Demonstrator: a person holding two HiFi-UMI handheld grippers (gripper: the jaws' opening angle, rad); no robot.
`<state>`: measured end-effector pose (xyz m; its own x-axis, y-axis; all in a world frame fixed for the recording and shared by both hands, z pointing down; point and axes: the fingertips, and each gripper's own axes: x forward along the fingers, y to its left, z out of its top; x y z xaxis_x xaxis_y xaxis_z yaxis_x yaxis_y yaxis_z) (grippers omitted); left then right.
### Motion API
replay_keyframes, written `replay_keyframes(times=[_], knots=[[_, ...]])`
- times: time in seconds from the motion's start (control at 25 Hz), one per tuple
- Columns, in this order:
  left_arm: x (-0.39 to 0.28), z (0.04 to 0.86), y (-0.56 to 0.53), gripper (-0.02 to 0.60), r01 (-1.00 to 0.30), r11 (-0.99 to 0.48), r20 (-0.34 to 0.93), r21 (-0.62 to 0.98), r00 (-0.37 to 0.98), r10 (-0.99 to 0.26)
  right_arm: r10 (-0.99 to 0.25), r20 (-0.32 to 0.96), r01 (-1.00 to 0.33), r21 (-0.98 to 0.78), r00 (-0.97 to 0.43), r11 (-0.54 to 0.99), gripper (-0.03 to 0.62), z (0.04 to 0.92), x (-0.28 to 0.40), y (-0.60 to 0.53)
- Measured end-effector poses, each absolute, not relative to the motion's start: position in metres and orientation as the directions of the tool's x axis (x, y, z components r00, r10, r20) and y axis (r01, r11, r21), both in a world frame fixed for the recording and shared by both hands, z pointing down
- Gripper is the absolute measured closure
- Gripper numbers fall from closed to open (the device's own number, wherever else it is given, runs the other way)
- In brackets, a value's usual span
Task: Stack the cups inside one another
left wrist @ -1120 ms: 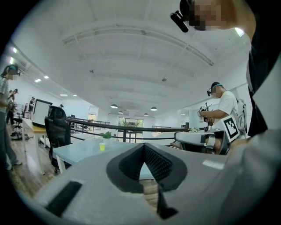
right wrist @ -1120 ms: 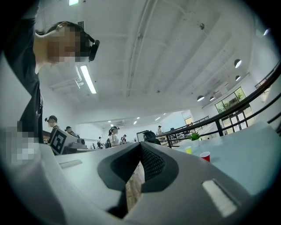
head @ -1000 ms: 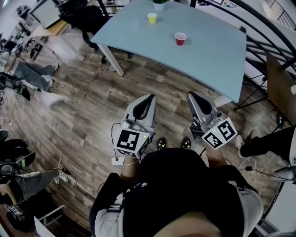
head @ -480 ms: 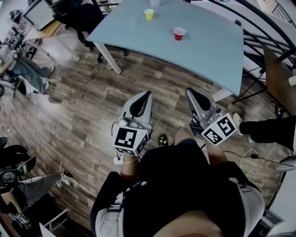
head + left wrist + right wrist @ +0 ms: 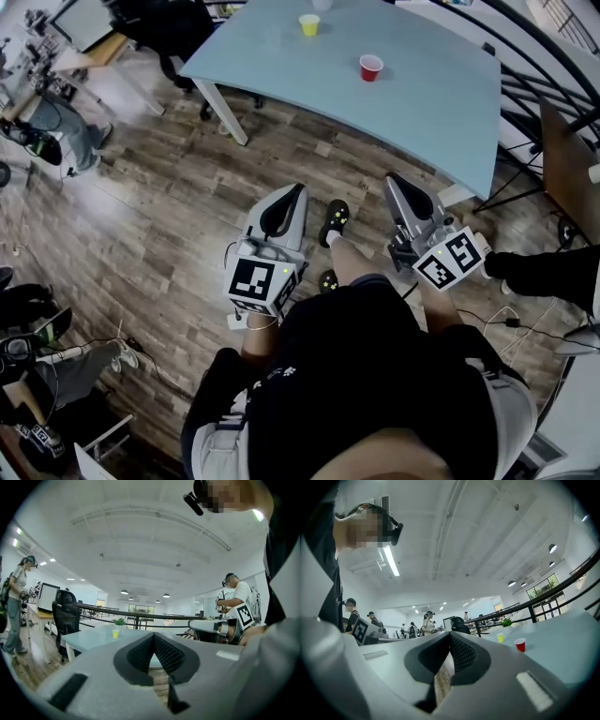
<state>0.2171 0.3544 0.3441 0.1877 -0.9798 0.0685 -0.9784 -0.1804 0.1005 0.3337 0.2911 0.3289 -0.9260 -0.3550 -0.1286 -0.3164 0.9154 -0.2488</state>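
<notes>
Head view: not close enough to stack yet.
Left gripper (image 5: 296,192) and right gripper (image 5: 395,181) are closed on nothing, held level over the floor (image 5: 169,187), likely just carried along; farther off, red cup (image 5: 371,67) and yellow cup (image 5: 308,25) stand apart on the counter (image 5: 431,108).

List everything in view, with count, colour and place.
table: one, pale blue, ahead of the person
red cup: one, red, upright on the table
yellow cup: one, yellow, upright on the table, apart from the red cup
potted plant: one, green, behind the yellow cup
office chair: one, black, left of the table
floor: wood planks
other people: several, standing around the room
shoes: two, black, between the grippers
left gripper: grey, shut, empty
right gripper: grey, shut, empty
</notes>
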Motion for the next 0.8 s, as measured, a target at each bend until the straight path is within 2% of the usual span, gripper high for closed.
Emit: replay_keyframes(times=[0.32, 0.8], knots=[[0.182, 0.343, 0.338, 0.589, -0.991, -0.106, 0.082, 0.076, 0.112, -0.990, -0.332, -0.144, -0.289, -0.256, -0.932, 0.923, 0.594, 0.330, 0.306, 0.252], [0.145, 0.347, 0.280, 0.589, -0.991, -0.103, 0.106, 0.089, 0.113, -0.988, -0.347, -0.141, -0.297, -0.287, -0.927, 0.911, 0.595, 0.344, 0.271, 0.188]])
